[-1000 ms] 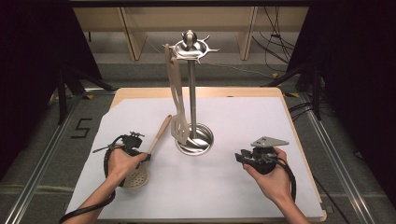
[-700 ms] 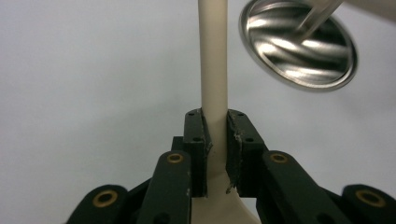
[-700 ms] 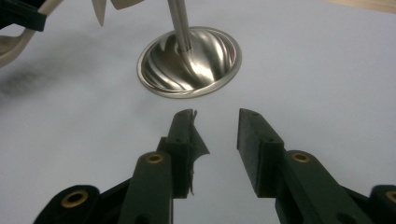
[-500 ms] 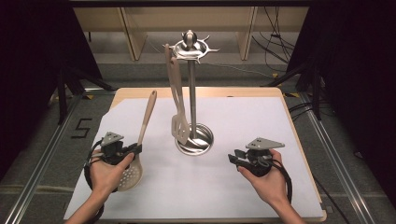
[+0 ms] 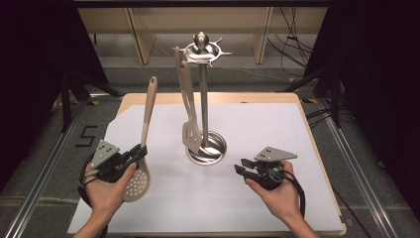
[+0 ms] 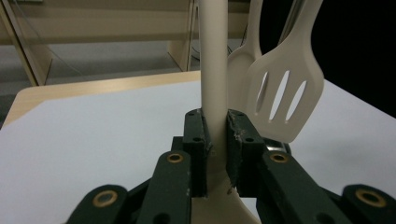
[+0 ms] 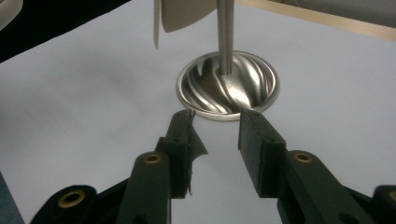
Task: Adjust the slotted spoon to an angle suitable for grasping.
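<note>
One skimmer (image 5: 140,163) (jaws clamped), one hanging turner (image 5: 190,134), one stand (image 5: 205,148)

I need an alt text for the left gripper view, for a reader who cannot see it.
The left gripper clamps the cream handle of a skimmer, which stands upright between its two black jaws. Behind it to the right hangs a slotted spatula above the white table cover.
</note>
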Available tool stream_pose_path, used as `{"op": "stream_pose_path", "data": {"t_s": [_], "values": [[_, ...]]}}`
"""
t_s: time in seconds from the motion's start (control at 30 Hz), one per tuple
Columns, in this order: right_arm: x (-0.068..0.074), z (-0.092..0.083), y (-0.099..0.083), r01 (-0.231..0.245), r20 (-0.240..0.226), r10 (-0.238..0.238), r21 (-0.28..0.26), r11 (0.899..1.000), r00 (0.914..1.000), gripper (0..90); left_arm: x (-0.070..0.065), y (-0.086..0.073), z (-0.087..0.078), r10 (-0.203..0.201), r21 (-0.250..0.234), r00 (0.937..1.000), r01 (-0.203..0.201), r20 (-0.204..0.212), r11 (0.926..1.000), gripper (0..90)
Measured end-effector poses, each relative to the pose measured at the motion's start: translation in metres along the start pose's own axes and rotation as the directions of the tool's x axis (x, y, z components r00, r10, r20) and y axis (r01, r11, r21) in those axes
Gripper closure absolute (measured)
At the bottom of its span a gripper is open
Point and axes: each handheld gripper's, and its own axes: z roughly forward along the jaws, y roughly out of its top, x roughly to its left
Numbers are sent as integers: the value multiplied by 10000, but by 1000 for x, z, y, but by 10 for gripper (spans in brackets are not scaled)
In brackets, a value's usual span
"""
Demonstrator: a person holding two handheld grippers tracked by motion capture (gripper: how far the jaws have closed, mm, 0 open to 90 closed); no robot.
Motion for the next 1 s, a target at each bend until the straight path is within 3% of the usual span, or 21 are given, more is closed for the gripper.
{"op": "stream_pose_path", "data": {"t_s": [0.17, 0.27, 0.4, 0.47, 0.5, 0.53, 0.63, 0.67, 0.7, 0.73, 0.77, 0.8, 0.83, 1.0], "values": [[9, 0, 3, 59, -215, -59, 18, 10000, 9998, 656, -8, 5, -5, 236, -427, 9997, -233, 68, 9988, 784], [9, 3, 4, 484, -216, -488, -190, 9986, 9986, 656, -11, 8, -8, 449, -646, 9990, -444, 53, 9969, 784], [9, 3, 5, 468, -295, -469, -38, 9989, 9985, 656, -14, 11, -11, 511, -859, 9986, -499, 120, 9951, 783], [11, 2, 5, 242, -255, -242, -1, 9997, 9994, 656, -16, 12, -12, 571, -896, 9983, -559, 116, 9944, 784], [11, 3, 5, 372, -308, -373, -56, 9993, 9988, 656, -17, 12, -12, 574, -974, 9983, -559, 125, 9937, 784], [13, 2, 6, 87, -309, -87, -22, 10000, 9995, 655, -18, 13, -12, 599, -1012, 9981, -583, 128, 9931, 784], [15, 3, 9, 109, -490, -118, -200, 9997, 9987, 656, -22, 13, -13, 719, -1180, 9973, -694, 176, 9906, 784], [14, 5, 10, 308, -606, -331, -381, 9988, 9976, 656, -24, 13, -14, 769, -1223, 9968, -739, 199, 9897, 784], [17, 4, 12, 151, -676, -177, -397, 9991, 9976, 654, -24, 13, -15, 868, -1201, 9960, -837, 204, 9892, 784], [18, 4, 15, 580, -636, -612, -511, 9970, 9961, 653, -27, 13, -15, 711, -1253, 9972, -675, 250, 9898, 784], [18, 4, 15, 580, -636, -612, -511, 9970, 9961, 653, -28, 13, -16, 739, -1256, 9969, -701, 254, 9896, 784], [22, 4, 16, 250, -741, -281, -420, 9988, 9969, 652, -29, 13, -17, 743, -1311, 9969, -702, 266, 9889, 783], [22, 7, 17, 529, -816, -575, -570, 9970, 9950, 651, -30, 13, -17, 735, -1404, 9969, -687, 286, 9877, 783], [24, 9, 19, 698, -807, -737, -503, 9963, 9940, 649, -32, 14, -19, 978, -1399, 9947, -923, 331, 9859, 783]]}}
